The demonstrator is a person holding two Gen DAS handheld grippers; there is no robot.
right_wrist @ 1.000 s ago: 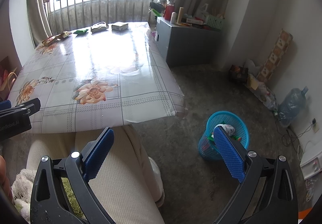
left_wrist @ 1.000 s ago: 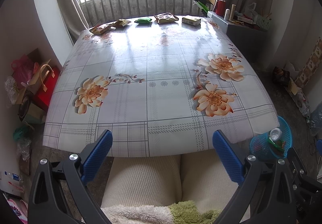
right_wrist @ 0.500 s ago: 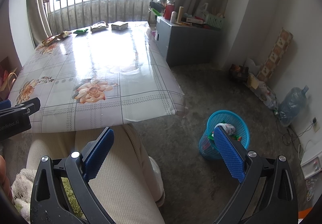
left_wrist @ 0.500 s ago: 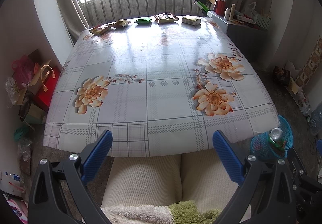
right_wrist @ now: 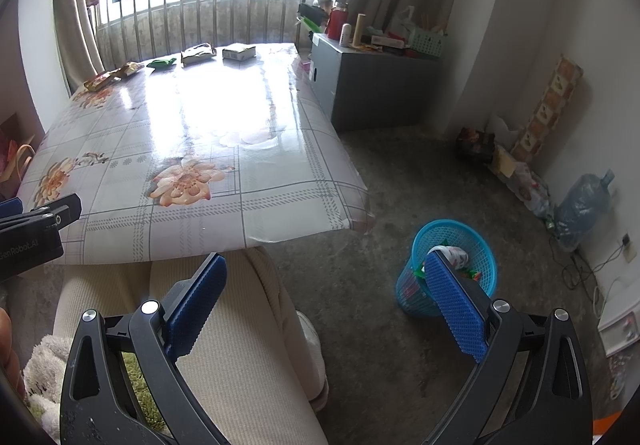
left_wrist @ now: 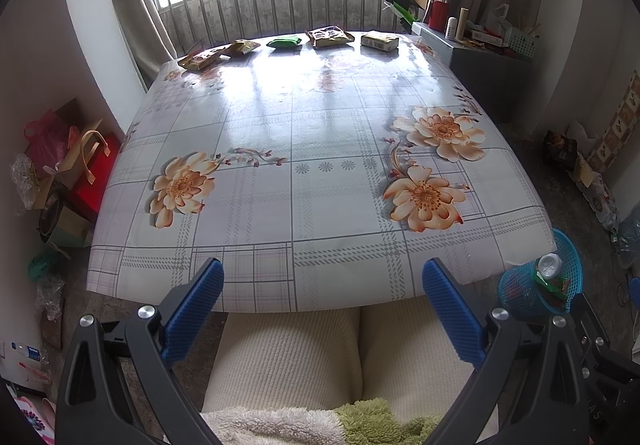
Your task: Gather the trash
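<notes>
Clearly, both grippers are spread wide and hold nothing. From the left wrist view, the left gripper (left_wrist: 323, 285) sits low over the person's lap at the near edge of the table (left_wrist: 320, 133), and five pieces of trash line the far edge: two yellow wrappers (left_wrist: 208, 57), a green packet (left_wrist: 284, 41), a tan bag (left_wrist: 330, 35) and a small box (left_wrist: 379, 40). The right wrist view angles toward the floor, where the right gripper (right_wrist: 326, 283) frames the blue basket (right_wrist: 476, 245) beside the table corner, with rubbish already inside. Only that view shows the water jug (right_wrist: 580, 205) by the wall.
</notes>
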